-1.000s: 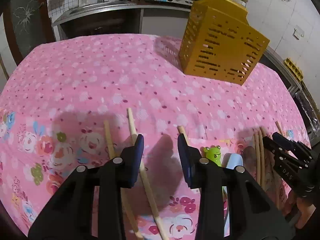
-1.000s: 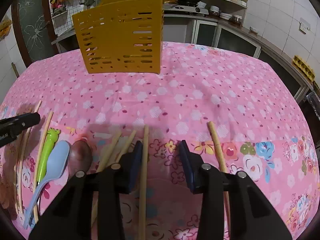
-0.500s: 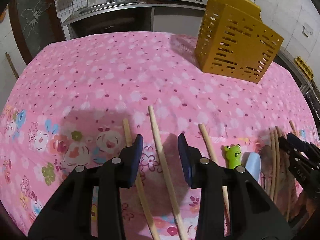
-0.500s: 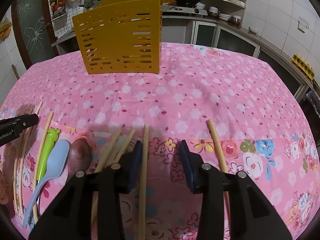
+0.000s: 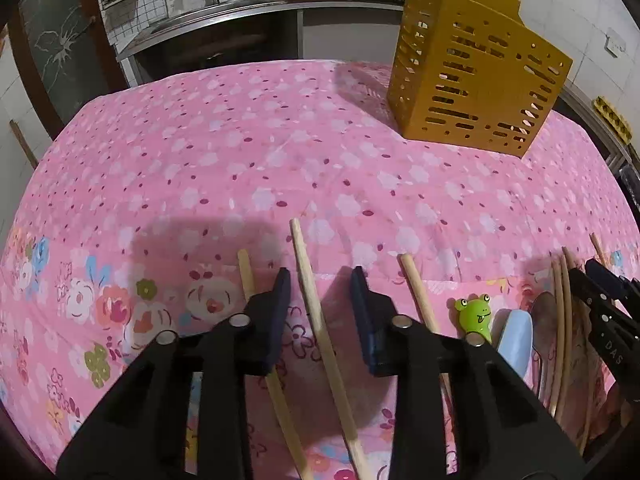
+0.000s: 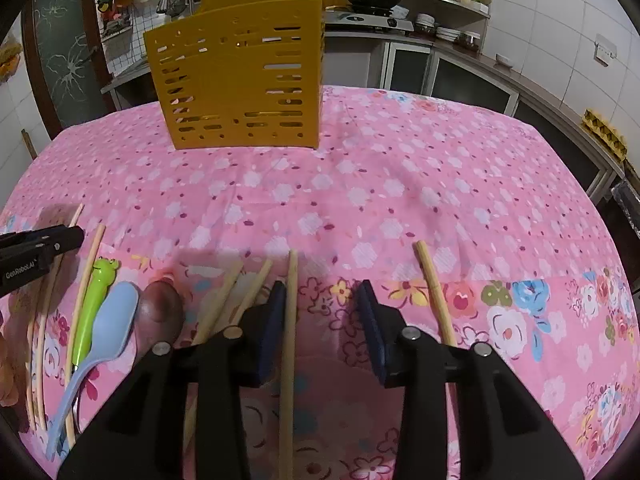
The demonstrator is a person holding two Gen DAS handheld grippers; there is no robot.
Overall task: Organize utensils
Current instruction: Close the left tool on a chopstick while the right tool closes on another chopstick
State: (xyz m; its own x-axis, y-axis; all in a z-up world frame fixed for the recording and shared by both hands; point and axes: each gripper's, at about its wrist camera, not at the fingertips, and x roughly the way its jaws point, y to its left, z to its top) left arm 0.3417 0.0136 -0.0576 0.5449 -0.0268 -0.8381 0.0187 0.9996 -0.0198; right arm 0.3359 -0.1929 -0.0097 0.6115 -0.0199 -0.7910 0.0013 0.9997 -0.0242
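A bare wooden chopstick lies on the pink cloth between the jaws of my left gripper. Those jaws are closing, with gaps still on both sides of the stick. Two more chopsticks flank the gripper. My right gripper is closing slightly around another chopstick, which runs close along its left pad without being pinched. The yellow slotted utensil holder stands upright at the far side of the table.
Between the two grippers lie a green frog-handled utensil, a light blue spoon, a brown spoon and thin bamboo chopsticks. Another chopstick lies right of the right gripper. A kitchen counter and stove stand behind the table.
The left gripper shifted so that the chopstick once beside its left pad now lies between the pads, and its jaws narrowed. The right gripper's view is nearly unchanged.
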